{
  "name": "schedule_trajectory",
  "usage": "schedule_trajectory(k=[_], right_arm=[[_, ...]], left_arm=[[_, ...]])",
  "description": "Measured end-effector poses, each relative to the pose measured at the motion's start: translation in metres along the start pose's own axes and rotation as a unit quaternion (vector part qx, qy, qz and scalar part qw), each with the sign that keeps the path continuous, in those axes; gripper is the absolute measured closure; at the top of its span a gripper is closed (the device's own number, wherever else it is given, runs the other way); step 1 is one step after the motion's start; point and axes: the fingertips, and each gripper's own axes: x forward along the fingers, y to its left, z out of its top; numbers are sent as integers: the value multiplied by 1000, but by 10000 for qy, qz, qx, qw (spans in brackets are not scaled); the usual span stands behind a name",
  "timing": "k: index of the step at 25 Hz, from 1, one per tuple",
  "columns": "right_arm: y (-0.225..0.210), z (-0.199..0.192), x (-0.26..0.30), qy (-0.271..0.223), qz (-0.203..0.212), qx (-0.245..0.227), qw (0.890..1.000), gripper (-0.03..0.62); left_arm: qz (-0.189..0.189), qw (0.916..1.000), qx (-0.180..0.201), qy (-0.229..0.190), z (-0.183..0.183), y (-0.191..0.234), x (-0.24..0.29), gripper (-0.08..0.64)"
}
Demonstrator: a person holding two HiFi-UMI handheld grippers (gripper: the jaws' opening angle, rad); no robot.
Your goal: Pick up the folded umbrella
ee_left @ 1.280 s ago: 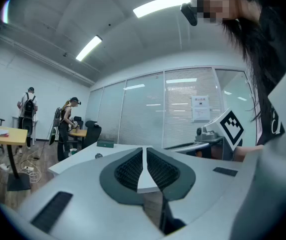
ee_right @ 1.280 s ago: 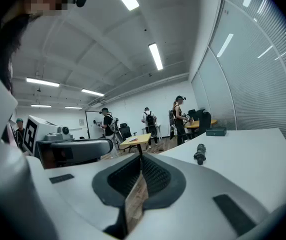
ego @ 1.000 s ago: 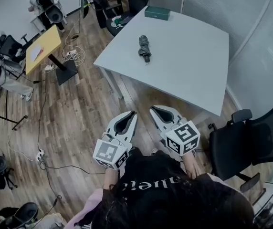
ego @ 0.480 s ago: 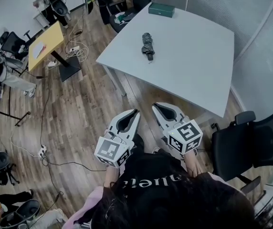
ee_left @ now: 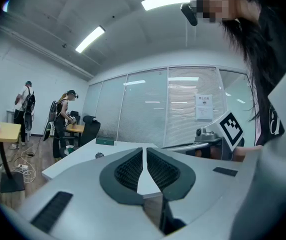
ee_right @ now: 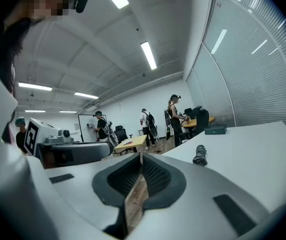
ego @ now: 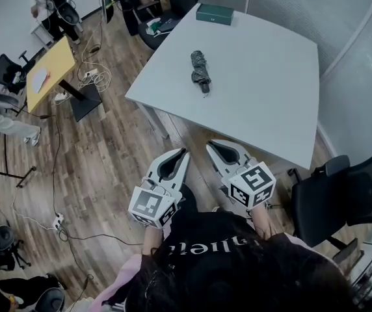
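Although closed on nothing, the left gripper (ego: 183,153) and right gripper (ego: 209,148) hang before the table (ego: 270,103) edge; the folded umbrella (ego: 199,70) lies mid-table, well clear of every edge; ceiling lights (ee_right: 148,55) appear only in gripper views.

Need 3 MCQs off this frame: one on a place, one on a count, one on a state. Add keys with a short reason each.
1. The folded dark grey umbrella lies:
A) on the wooden floor
B) on the pale grey table
C) on a black chair

2. Things lying on that table:
A) one
B) two
C) four

3. The left gripper is:
A) shut, empty
B) shut on the umbrella
C) wide open

Key:
1 B, the head view shows it resting on the tabletop.
2 B, only the umbrella and a dark green rectangular box at the far corner are on it.
3 A, its jaws meet with nothing between them, short of the table.
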Motion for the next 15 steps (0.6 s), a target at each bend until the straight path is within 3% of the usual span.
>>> schedule_trajectory(k=[15], right_arm=[[-32,23,159,287,-451,307,9981,563]], left_arm=[[-481,9987,-159,83,24,166,49,522]])
